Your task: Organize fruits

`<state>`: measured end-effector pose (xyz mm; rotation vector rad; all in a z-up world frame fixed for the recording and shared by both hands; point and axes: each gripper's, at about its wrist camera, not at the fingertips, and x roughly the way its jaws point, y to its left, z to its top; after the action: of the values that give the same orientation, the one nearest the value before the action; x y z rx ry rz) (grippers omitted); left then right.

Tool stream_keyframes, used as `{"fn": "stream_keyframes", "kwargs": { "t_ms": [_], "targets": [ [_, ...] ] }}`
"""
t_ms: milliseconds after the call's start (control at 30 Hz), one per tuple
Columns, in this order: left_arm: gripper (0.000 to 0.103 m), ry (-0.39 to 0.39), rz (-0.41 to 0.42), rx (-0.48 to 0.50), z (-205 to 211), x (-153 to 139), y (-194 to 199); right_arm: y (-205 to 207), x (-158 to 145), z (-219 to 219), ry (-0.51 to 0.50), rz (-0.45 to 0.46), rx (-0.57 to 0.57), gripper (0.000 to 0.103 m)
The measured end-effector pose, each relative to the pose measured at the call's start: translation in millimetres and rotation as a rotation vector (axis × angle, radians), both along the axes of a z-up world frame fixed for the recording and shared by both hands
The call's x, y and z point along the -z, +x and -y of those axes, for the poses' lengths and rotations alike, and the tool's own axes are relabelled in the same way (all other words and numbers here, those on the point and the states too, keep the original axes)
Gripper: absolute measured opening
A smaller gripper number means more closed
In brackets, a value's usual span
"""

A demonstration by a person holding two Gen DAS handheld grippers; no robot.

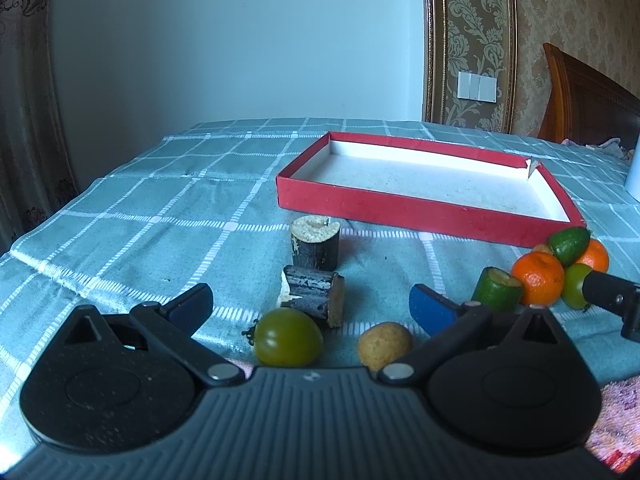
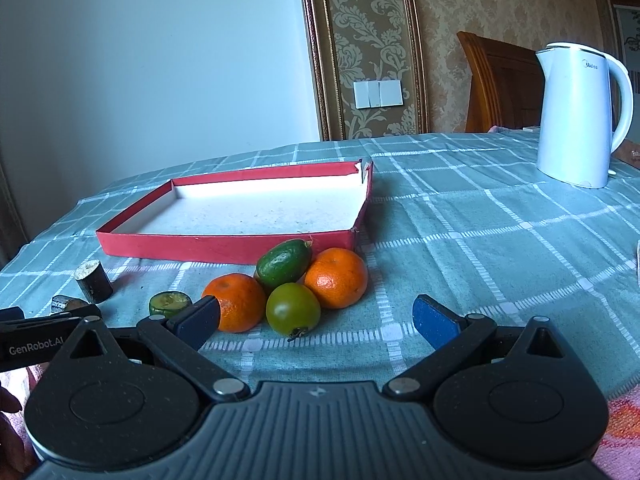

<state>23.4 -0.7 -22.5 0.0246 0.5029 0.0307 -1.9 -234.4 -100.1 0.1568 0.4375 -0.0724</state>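
A shallow red tray (image 1: 400,204) with a white inside stands empty on the checked cloth; it also shows in the right wrist view (image 2: 224,246). My left gripper (image 1: 312,306) is open and empty over a green tomato (image 1: 289,337), a small tan fruit (image 1: 385,345) and two dark sugarcane pieces (image 1: 316,295). My right gripper (image 2: 316,316) is open and empty just in front of a pile: two mandarins (image 2: 337,277), a green oval fruit (image 2: 283,262) and a green tomato (image 2: 293,308). A green cane stub (image 2: 169,302) lies left of the pile.
A white electric kettle (image 2: 576,116) stands at the far right of the table. A wooden chair back (image 2: 496,84) is behind the table. The checked tablecloth (image 2: 480,240) spreads to the right of the tray. A pink cloth (image 2: 624,432) lies at the near edge.
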Motion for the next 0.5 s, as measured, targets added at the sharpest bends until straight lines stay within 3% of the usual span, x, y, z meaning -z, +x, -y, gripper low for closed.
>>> {"fn": "stream_keyframes", "kwargs": {
  "t_ms": [500],
  "targets": [
    [0.103,0.006,0.017,-0.005,0.1,-2.0,-3.0,-1.5,0.4,1.2,0.000,0.003,0.006,0.103]
  ]
}}
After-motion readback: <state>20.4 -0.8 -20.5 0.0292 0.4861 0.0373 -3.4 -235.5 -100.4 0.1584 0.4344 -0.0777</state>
